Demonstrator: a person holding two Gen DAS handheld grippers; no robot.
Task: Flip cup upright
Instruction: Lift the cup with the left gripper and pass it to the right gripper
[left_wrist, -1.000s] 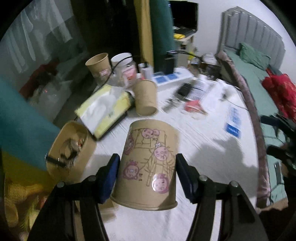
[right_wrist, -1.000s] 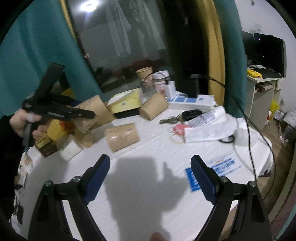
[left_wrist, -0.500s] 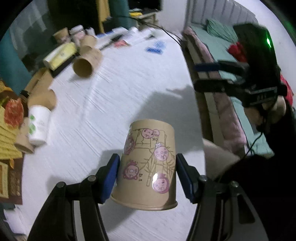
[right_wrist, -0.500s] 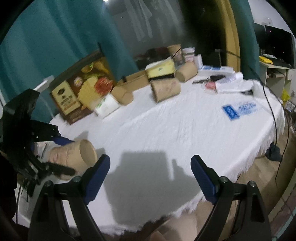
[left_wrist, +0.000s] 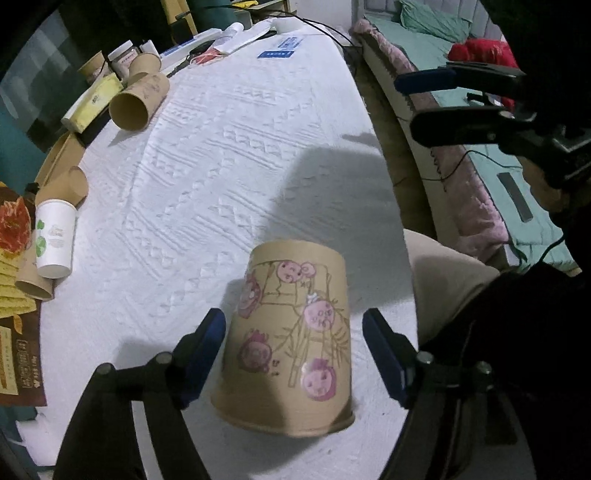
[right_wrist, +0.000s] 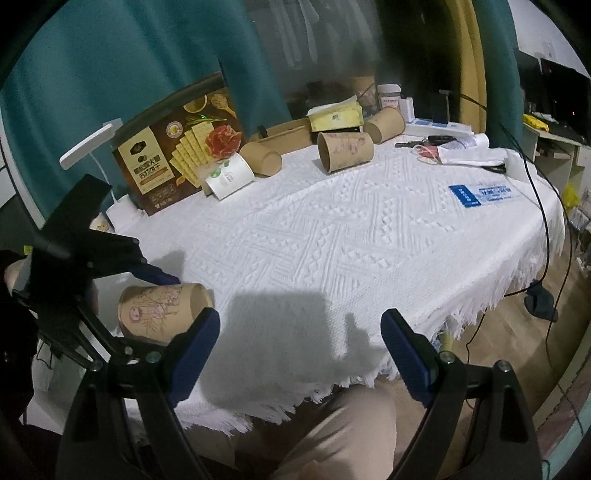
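fingers (left_wrist: 201, 354) of the left gripper (left_wrist: 295, 354), just opening, flank without pressing the light, crushable paper cup (left_wrist: 291, 339) at 6 o'clock on the tabletop (left_wrist: 240, 147); grip mid-wall gently.

Right gripper (right_wrist: 300, 349) jaws wide apart, empty, over near edge of white tablecloth (right_wrist: 351, 236). Left gripper (right_wrist: 147, 291) at cloth's near-left corner, jaws just opened, printed cup (right_wrist: 159, 310) on its side between them. Cracker box (right_wrist: 177, 144) at cloth's far-left edge

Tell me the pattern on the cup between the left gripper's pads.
Pink cartoon faces on tan paper cup; left wrist view.
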